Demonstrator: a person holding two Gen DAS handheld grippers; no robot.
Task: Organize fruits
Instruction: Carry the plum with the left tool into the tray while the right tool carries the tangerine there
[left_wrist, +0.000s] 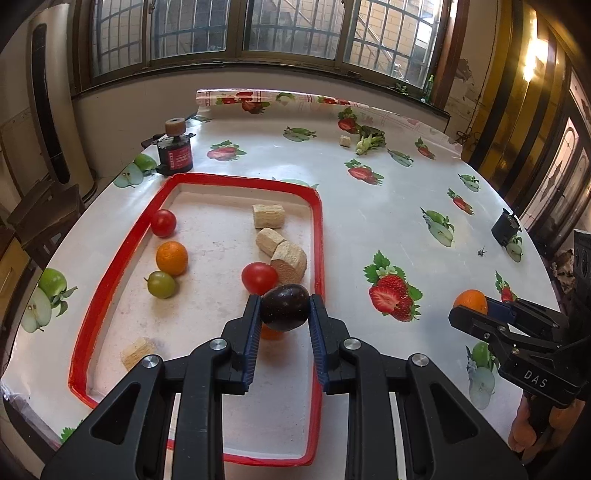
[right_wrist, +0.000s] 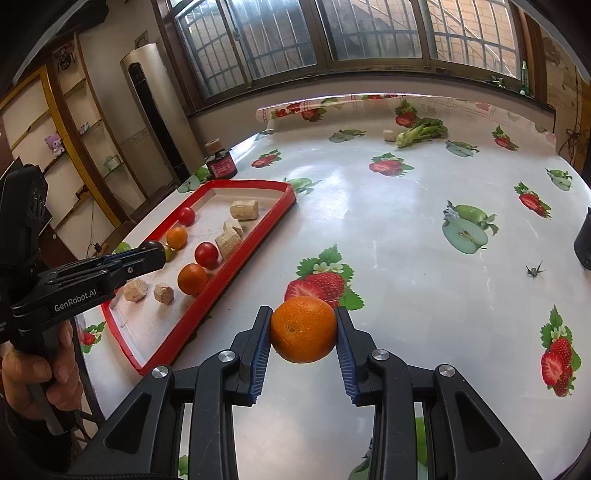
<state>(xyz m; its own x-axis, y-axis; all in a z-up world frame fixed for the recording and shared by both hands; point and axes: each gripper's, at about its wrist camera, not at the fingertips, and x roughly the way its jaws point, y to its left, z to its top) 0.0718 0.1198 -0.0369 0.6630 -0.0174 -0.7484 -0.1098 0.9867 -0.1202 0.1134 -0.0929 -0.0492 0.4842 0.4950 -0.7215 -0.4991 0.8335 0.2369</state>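
Left tool (left_wrist: 284, 310) marked "GenRobot.AI" grips a dark fruit (left_wrist: 285, 307), perhaps plum; right tool (right_wrist: 303, 330), "DAS", an orange (right_wrist: 303, 329).

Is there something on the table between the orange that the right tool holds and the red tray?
Nothing visible. The right tool is shut on the orange, and the tablecloth between it and the near rim of the red tray lies bare. Only that raised rim must be cleared.

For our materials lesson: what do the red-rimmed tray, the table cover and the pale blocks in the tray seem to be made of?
Tray: probably plastic, matt whitish floor, scuffed and speckled.
Table cover: likely glossy vinyl; window glare on its fruit print.
Pale blocks: possibly pressed wood or fibre, rough and grainy; uncertain.
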